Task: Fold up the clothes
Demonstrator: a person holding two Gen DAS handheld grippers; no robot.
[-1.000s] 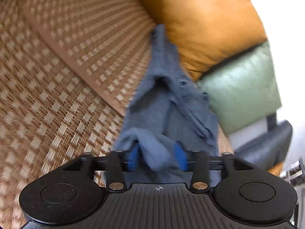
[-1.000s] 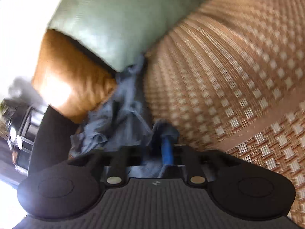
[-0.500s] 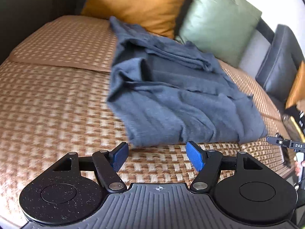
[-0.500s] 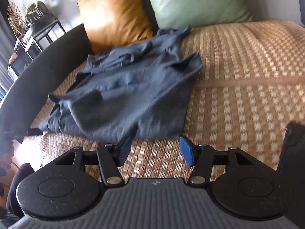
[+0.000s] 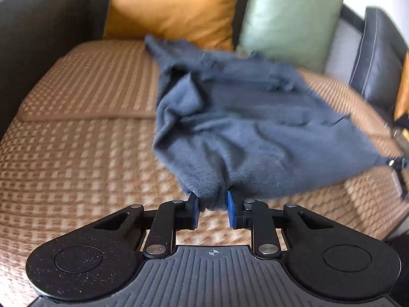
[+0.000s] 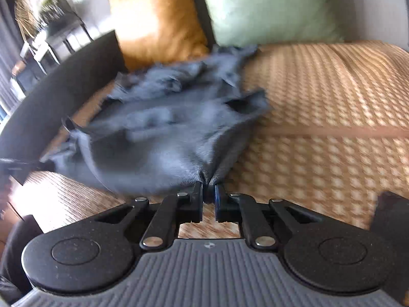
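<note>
A dark blue-grey garment (image 5: 255, 128) lies crumpled on the woven sofa seat (image 5: 76, 153), its far end against the cushions. My left gripper (image 5: 212, 202) is shut on a bunch of the garment's near hem, which is pulled taut and lifted off the seat. In the right wrist view the same garment (image 6: 166, 133) fans out from my right gripper (image 6: 209, 189), which is shut on another part of the near hem. The picture is motion-blurred. The garment's underside and far sleeves are hidden in folds.
An orange cushion (image 5: 173, 7) and a green cushion (image 5: 288, 18) lean on the sofa back. A dark armrest (image 5: 30, 38) bounds the left side, with another dark cushion (image 5: 378, 56) at the right. Side furniture with a plant (image 6: 51, 25) stands beyond the armrest.
Half a second ago both grippers stood open in front of the garment lying flat. Now both have shut on its near hem and lifted it.
</note>
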